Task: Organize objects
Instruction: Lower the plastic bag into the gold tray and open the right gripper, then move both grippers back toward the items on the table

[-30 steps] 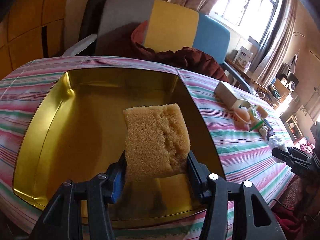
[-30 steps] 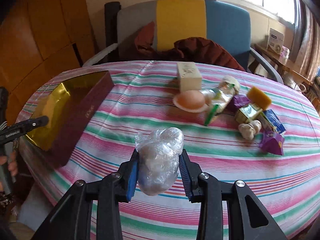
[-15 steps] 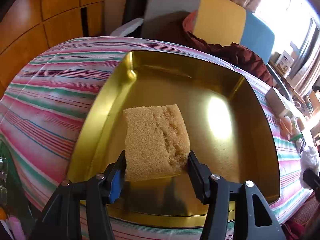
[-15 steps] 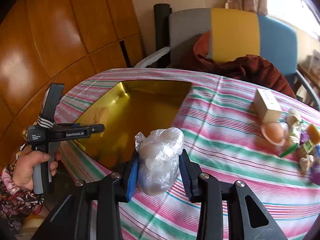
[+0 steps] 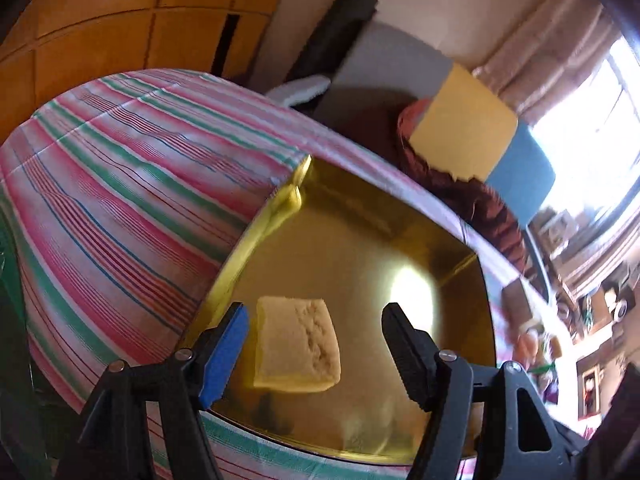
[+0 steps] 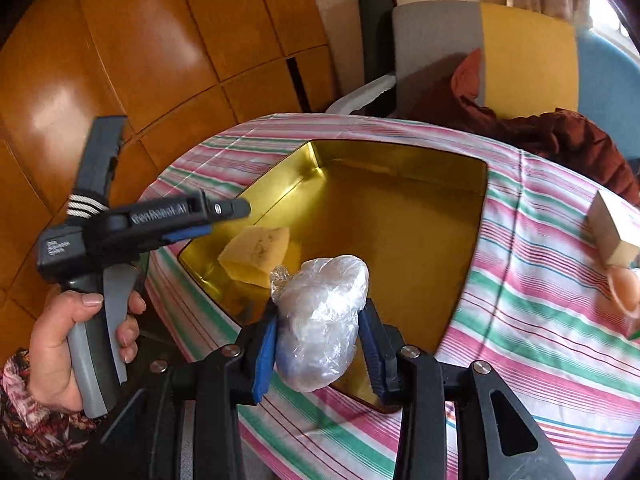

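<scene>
So the sponge (image 5: 298, 346) is sitting loose inside the gold tin (image 5: 360, 240), lower middle of the left wrist frame, down in the tin's near-left corner. The left claw (image 5: 314, 338) is opening around it, with a clear gap on both sides between the pads and the sponge, so it's let go. In the right wrist frame the same sponge (image 6: 256, 250) shows left of center, under the left claw's tip (image 6: 224, 210), with a hand (image 6: 76, 344) on the grey handle at lower left.

The right claw (image 6: 320, 332) is clamped tight on a crinkly clear plastic bag (image 6: 320, 320), bottom center, held over the tin's near edge (image 6: 460, 300).

Around it: striped tablecloth on the table (image 6: 540, 300), a small cardboard box (image 6: 612, 232) and something peach-colored at the right edge, too cut off to tell. Behind the table there's a chair (image 6: 528, 60) in grey, yellow and blue with a dark red cloth (image 6: 560, 136) over it, and wooden panels (image 6: 160, 40) upper left.
</scene>
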Action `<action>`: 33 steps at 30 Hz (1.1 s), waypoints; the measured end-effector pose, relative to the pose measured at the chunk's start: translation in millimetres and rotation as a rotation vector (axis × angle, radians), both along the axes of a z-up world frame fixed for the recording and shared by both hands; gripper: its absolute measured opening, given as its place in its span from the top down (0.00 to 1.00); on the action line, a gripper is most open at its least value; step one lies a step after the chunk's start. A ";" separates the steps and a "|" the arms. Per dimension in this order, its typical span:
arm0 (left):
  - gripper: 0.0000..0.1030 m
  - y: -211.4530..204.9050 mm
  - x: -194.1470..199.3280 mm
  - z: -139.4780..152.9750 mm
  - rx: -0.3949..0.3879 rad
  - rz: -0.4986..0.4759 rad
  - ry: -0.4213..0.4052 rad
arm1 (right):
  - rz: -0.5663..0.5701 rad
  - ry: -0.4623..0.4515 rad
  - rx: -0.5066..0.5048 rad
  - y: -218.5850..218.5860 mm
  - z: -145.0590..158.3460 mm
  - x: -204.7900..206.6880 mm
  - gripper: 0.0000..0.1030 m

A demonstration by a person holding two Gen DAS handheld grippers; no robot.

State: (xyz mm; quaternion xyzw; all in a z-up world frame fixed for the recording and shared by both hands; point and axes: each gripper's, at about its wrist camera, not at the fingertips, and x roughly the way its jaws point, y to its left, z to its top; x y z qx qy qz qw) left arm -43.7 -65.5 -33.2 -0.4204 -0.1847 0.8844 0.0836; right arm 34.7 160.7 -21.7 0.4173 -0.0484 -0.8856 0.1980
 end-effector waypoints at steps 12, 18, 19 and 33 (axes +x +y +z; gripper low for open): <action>0.32 -16.1 2.2 17.2 -0.012 0.091 0.056 | 0.029 -0.093 0.017 -40.4 -26.5 -43.0 0.61; 0.32 -18.7 3.6 18.0 0.005 0.094 0.061 | 0.052 -0.138 -0.026 -53.6 -37.0 -55.1 0.58; 0.32 -18.8 3.2 18.3 0.005 0.094 0.062 | 0.053 -0.141 -0.028 -54.6 -38.3 -54.9 0.53; 0.32 -7.3 8.4 16.8 0.010 0.072 0.071 | -0.022 0.012 0.004 -36.3 -10.9 -23.8 0.21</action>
